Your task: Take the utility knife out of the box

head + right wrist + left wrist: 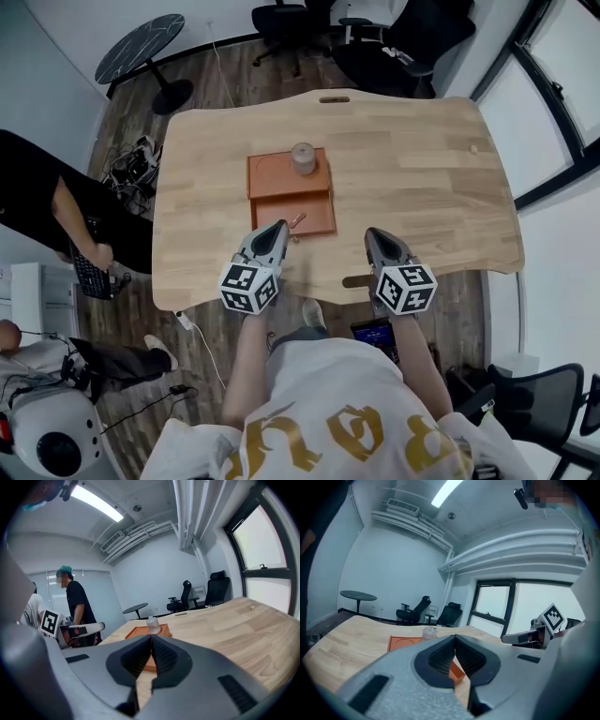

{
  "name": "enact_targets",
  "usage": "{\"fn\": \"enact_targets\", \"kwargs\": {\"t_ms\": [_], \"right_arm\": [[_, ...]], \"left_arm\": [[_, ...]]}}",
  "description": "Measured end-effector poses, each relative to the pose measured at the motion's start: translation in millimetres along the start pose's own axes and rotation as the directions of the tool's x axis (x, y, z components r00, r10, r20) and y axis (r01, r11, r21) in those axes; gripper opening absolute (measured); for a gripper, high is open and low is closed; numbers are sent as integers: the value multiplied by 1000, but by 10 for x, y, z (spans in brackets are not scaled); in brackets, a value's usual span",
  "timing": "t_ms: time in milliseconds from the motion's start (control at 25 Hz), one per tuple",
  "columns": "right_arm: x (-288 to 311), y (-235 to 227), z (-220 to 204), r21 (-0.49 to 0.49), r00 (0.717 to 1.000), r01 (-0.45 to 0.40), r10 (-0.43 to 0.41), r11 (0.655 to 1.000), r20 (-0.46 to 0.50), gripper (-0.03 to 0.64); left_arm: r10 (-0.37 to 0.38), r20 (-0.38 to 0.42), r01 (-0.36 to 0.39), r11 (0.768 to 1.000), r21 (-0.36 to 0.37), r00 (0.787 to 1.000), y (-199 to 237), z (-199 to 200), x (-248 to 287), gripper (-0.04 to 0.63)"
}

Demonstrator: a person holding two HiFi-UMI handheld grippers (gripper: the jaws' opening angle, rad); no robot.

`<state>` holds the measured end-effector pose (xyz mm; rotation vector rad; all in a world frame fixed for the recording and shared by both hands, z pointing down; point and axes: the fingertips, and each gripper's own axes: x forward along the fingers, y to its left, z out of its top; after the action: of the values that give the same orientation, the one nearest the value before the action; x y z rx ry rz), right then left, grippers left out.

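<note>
An orange box (292, 200) lies flat in the middle of the wooden table (422, 187). A clear small bottle (303, 157) stands on its far part. A small reddish piece (297, 221) juts at the box's near edge; I cannot tell if it is the utility knife. My left gripper (277, 226) is shut and empty, its tips just short of the box's near left corner. My right gripper (373, 232) is also shut and empty, to the right of the box. Past the shut jaws of the left gripper (455, 639) the box (406, 642) shows, and past the right gripper (151, 638) the box (139, 632) with the bottle (153, 625).
A person in black (56, 206) stands left of the table, also seen as a person (76, 609) in the right gripper view. Office chairs (375, 28) and a round black table (141, 45) stand beyond the far edge. A small wooden block (473, 148) lies far right.
</note>
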<state>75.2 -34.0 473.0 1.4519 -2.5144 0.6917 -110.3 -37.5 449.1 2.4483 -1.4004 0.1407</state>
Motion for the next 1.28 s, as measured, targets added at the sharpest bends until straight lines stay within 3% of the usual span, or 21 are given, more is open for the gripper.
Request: {"fn": "enact_targets", "kwargs": {"t_ms": [200, 560, 960, 1280], "right_arm": [[340, -2, 71, 3, 1000, 19, -19, 1000, -4, 12], [606, -93, 150, 24, 999, 52, -52, 998, 5, 12], [809, -277, 235, 31, 998, 62, -63, 998, 28, 12], [893, -354, 40, 37, 998, 60, -59, 998, -27, 11]], "left_arm": [[-22, -14, 22, 1000, -13, 1000, 344, 22, 232, 9], [-50, -43, 50, 999, -18, 998, 587, 9, 491, 9], [-60, -50, 59, 998, -10, 997, 703, -11, 711, 9], [-62, -60, 60, 997, -39, 996, 707, -99, 807, 9]]}}
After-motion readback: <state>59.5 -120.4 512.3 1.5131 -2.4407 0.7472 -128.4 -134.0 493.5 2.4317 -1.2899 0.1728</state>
